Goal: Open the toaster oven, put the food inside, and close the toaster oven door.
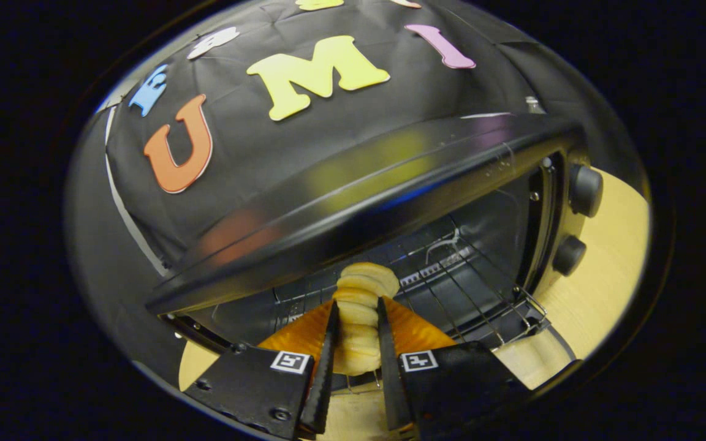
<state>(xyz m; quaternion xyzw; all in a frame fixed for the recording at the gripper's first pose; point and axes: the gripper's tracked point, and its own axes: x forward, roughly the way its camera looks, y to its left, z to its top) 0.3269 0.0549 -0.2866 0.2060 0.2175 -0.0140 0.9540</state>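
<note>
A black toaster oven stands open just ahead of me, its dark cavity showing a wire rack. My gripper is shut on a pale, ridged, spiral-shaped piece of food, both fingers pressing its sides. The food's far end reaches into the oven's mouth above the front of the rack. An orange ridged part shows behind the fingers on both sides of the food. The oven door lies hidden below the fingers.
Two round black knobs sit on the oven's right panel. The oven rests on a light wooden tabletop. The black booth wall rises behind the oven.
</note>
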